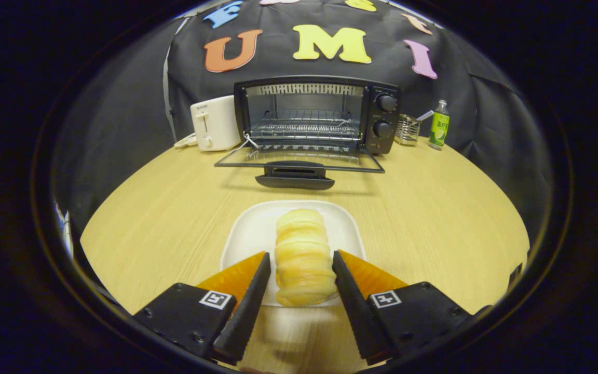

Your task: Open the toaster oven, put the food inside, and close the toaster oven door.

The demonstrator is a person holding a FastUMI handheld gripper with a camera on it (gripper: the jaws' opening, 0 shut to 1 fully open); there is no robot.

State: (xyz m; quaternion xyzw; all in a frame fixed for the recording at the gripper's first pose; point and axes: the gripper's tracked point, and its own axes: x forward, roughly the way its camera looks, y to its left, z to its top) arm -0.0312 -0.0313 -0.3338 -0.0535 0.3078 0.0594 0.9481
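Observation:
A pale yellow ridged bread roll [301,249] lies lengthwise on a white square plate [249,234] near the front of the wooden table. My gripper [301,255] is open, one finger on each side of the roll's near half. The right finger looks to be touching the roll, and a thin gap shows at the left one. Beyond the plate stands the black toaster oven [315,114]. Its glass door [299,158] is folded down flat onto the table, handle [295,177] toward me. The wire rack [304,130] inside is bare.
A white pop-up toaster [215,123] stands against the oven's left side. To the oven's right are a small wire holder [408,130] and a green bottle [439,125]. The round table [434,218] drops off at both sides.

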